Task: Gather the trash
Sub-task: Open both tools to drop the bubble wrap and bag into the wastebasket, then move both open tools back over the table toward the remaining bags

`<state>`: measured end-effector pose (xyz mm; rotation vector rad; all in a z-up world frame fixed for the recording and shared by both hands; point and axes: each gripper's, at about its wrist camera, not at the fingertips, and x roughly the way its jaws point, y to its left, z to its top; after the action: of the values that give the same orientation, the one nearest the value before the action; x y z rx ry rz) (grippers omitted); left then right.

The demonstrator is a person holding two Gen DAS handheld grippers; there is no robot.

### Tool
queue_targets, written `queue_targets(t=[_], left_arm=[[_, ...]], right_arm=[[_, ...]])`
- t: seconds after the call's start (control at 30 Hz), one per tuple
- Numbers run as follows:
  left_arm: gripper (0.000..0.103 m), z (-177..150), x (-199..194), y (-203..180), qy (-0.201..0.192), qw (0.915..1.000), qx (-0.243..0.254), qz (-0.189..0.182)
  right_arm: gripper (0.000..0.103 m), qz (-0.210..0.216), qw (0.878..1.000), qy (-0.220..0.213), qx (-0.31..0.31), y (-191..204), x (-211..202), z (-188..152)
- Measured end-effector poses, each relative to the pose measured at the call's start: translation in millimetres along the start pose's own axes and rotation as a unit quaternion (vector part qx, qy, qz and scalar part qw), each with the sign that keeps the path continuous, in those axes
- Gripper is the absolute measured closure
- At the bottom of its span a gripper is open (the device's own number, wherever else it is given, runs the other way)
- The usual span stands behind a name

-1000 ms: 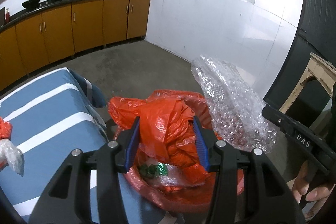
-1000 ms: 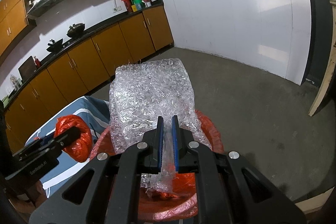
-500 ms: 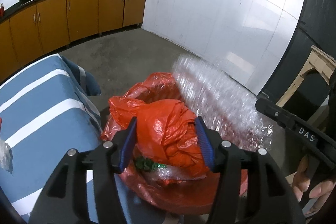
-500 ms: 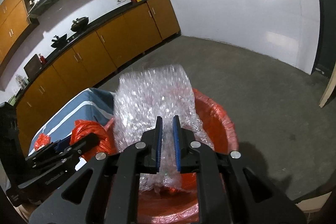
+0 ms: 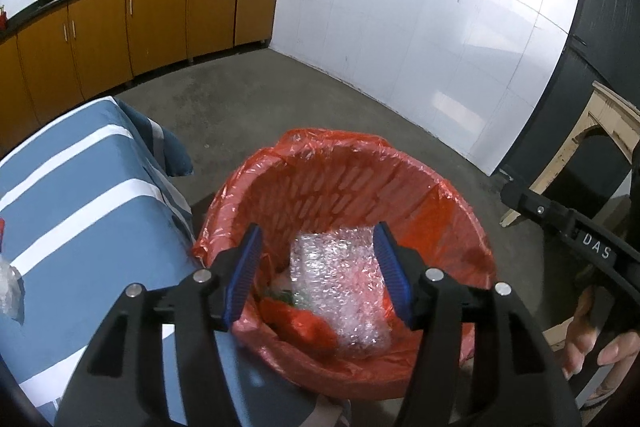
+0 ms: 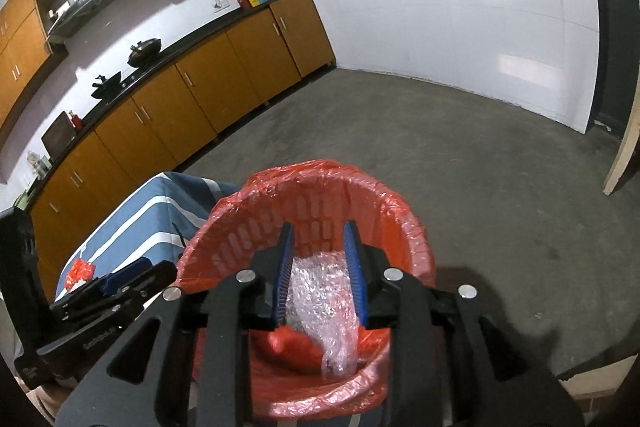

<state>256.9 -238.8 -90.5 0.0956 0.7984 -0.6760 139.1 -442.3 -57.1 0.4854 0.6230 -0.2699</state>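
With the bubble wrap (image 5: pixel 340 291) lying inside the red-lined bin (image 5: pixel 420 187), both the left gripper (image 5: pixel 318 273) and right gripper (image 6: pixel 320 267) are hanging empty, the right's jaws opening, though remaining tabletop scraps (image 6: pixel 80 271), seemingly crumpled plastic, are risking being overlooked.

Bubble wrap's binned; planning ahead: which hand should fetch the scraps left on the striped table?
Left. The left tongs are open and empty, beside the table, where the red scrap and clear plastic lie; the right tongs, jaws opening, nothing between, sit farther over the bin.
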Motion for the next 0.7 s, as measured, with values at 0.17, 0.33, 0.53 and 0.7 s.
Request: queue_targets(t=[0.17,0.33,0.53,0.7], left_arm=[[0.043,0.1,-12.3,3.1,-0.017,0.9996,0.002,0.02],[0.043,0.5,-26.5,15.7,-0.028,0.9987,-0.004,0.042],[0.043,-6.2,-54.7,46.9,-0.045,0.9962,-0.022,0.071],[0.043,-14.3,-82.6,79.5,-0.058,0.9925,-0.044,0.098]], right_arm=[[0.076,0.001,1.0,-0.004,-0.004,1.6,-1.9,-1.5],[0.076,0.008,1.0,-0.006,-0.008,2.9,-5.1,-3.4],[0.076,0.017,1.0,-0.008,-0.02,17.2,-8.3,-1.8],[0.076,0.029,0.999,-0.006,-0.04,41.0,-7.3,-2.6]])
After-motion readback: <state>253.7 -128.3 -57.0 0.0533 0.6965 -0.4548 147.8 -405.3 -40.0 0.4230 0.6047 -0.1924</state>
